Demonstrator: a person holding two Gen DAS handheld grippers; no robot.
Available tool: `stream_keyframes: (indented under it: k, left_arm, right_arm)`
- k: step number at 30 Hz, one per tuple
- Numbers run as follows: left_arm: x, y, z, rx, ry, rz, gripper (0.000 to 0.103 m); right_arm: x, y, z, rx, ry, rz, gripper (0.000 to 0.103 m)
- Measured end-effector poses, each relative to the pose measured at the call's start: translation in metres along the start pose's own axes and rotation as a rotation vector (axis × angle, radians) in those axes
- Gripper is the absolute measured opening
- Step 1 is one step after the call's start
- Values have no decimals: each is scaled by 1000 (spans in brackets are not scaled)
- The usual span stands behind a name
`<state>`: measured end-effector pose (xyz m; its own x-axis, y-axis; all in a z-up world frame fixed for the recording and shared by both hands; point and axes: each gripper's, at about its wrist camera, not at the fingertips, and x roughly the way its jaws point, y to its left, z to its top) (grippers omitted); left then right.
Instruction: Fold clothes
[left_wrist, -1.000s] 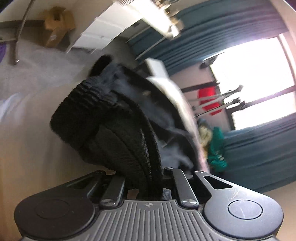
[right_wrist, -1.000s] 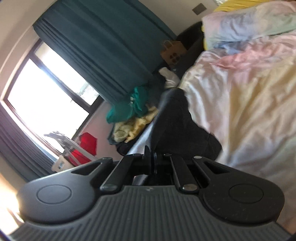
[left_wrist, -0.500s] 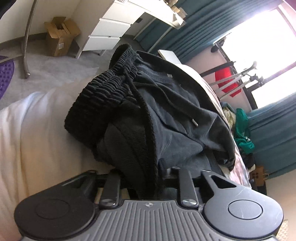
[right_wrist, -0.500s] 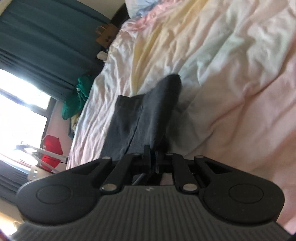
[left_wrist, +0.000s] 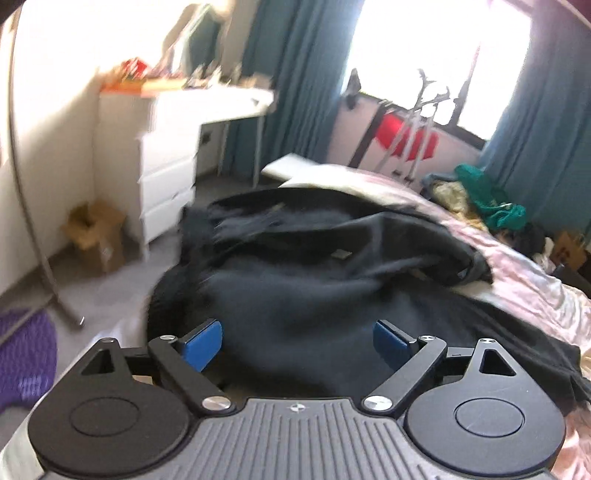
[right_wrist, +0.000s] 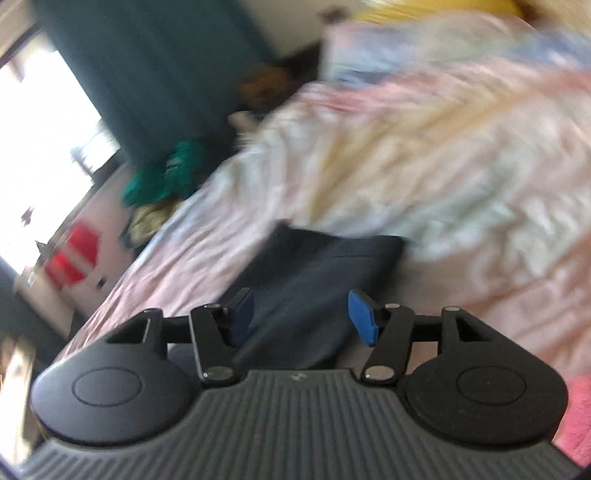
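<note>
Dark grey sweatpants lie bunched on the bed in the left wrist view, waistband end toward the bed's near left corner. My left gripper stands open just above the heap, blue pads apart, nothing between them. In the right wrist view the flat leg end of the sweatpants rests on the pastel bedding. My right gripper hovers open over that leg end, holding nothing. Both views are motion-blurred.
A white desk with drawers and a cardboard box stand on the grey floor left of the bed. A clothes pile with a green garment sits near the teal curtains. Pillows lie at the bed's head.
Both grippers have opened and let go of the sweatpants, which now lie on the bed. Both cameras swung while pulling back from the cloth.
</note>
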<state>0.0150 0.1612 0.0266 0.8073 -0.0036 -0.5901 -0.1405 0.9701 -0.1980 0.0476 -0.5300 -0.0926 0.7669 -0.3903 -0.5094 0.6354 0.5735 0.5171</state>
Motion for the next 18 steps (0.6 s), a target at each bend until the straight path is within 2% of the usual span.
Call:
stream_keyframes:
  k: [2,3,7,13,16,18]
  left_arm:
    - [18,-23,1,34,-13,-13,92]
    - [27,-35,1,51,-20,-20,92]
    - [63,-82,2,118,-47,-46,92]
    - [117,-149,2,220,-88,-83,92]
    - [149,-149,-16,277,-108,-69,92]
    - [164,-143,-22,266,-73,-55,92]
  right_arm:
    - [-6,23,-5,-42,5,94,78]
    - [-7,33,-9,-58,19,152,79]
    - [-5,65,-30,-144,84,296,80]
    - [-11,107,-66,-342,114,393,80]
    - [-10,117,-79,-367,124,438,80]
    - [-6,124,-88,-364,159,463,80]
